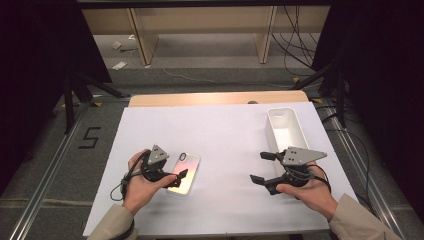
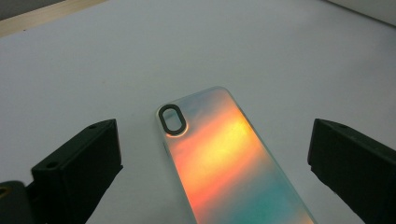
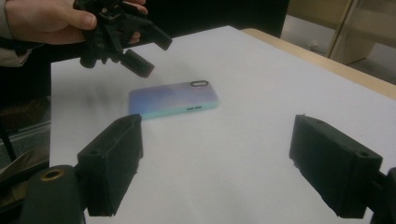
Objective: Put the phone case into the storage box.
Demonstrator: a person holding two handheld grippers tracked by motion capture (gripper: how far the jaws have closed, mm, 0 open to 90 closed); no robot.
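One phone case (image 1: 184, 173) is lying flat on the white sheet (image 1: 220, 135) that is covering the table, left of centre and well apart from the one white bin (image 1: 285, 129) at the right. The case is a thin rounded rectangle with a glossy, iridescent back that is glowing orange and teal in the left gripper view (image 2: 224, 158) and lilac with a mint edge in the right gripper view (image 3: 173, 99). It has one oval camera cutout with a dark rim near its far end. The sheet is smooth and matte; a strip of pale wood is showing at its far edge. The bin is a long, straight-walled plastic tub, open on top.

Two grippers are in use, one in each hand, both made of black blocky plastic with grey three-cornered plates on top. The left gripper (image 1: 176, 176) is hovering over the case's near left edge with its jaws standing wide apart; the case is lying between them, and no pad is pressing on it. The right gripper (image 1: 264, 167) is sitting beside the bin's near end, jaws also spread wide, holding nothing and pointing across the sheet toward the case.
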